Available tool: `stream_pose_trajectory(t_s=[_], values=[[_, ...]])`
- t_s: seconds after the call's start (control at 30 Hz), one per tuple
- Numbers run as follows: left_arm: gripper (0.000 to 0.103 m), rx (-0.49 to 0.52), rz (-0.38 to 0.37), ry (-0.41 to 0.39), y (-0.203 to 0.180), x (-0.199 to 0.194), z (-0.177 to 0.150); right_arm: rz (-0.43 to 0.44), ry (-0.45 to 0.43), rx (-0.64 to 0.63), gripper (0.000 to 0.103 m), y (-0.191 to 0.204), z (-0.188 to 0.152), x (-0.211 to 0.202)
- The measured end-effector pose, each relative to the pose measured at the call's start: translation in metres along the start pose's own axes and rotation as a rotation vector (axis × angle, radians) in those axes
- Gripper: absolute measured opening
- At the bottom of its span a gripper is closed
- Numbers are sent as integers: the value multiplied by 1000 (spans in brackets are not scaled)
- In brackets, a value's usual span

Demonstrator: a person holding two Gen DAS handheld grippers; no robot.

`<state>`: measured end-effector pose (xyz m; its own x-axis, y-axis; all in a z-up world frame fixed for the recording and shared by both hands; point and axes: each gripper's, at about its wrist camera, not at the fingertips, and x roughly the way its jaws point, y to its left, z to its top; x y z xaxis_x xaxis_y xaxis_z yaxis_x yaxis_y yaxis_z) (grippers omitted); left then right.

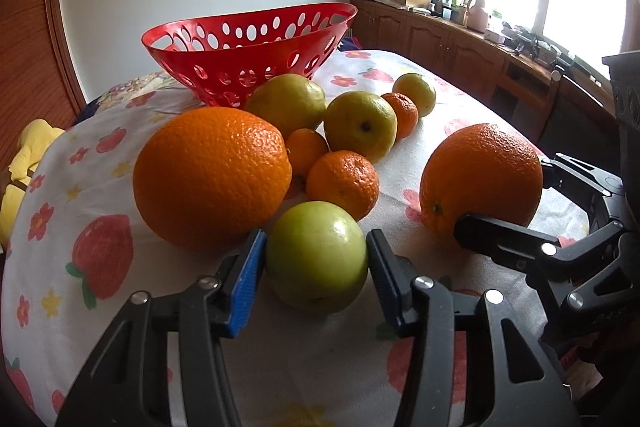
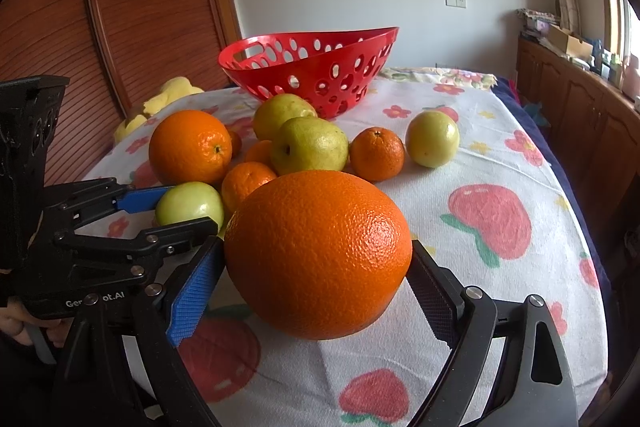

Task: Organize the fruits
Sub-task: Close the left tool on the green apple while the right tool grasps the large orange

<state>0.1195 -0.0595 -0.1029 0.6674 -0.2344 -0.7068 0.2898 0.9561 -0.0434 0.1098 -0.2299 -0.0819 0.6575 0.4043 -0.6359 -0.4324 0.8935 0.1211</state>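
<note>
My left gripper (image 1: 316, 251) is closed around a small green apple (image 1: 317, 255) that rests on the cloth; it also shows in the right wrist view (image 2: 188, 205). My right gripper (image 2: 318, 259) is closed around a big orange (image 2: 318, 254), also resting on the cloth; the same orange shows in the left wrist view (image 1: 482, 175). A second big orange (image 1: 212, 177) lies left of the apple. Several tangerines (image 1: 343, 183) and yellow-green pears (image 1: 360, 125) lie behind. An empty red perforated basket (image 1: 248, 45) stands at the far side of the table.
The table wears a white cloth with strawberry and flower prints (image 1: 100, 259). A yellow soft toy (image 1: 24, 163) lies off the table's left edge. Wooden cabinets with clutter (image 1: 460, 43) run under the window at right. A wooden louvred door (image 2: 120, 27) is at left.
</note>
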Motion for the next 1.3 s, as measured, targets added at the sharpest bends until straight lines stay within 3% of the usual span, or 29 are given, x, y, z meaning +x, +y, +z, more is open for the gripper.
stream_pose_trajectory(t_s=[0.47, 1.3], values=[[50, -4, -9, 11, 1, 2, -3, -10, 13, -16, 93, 1, 1, 3], [50, 5, -41, -83, -6, -45, 3, -19, 21, -37, 93, 7, 7, 12]])
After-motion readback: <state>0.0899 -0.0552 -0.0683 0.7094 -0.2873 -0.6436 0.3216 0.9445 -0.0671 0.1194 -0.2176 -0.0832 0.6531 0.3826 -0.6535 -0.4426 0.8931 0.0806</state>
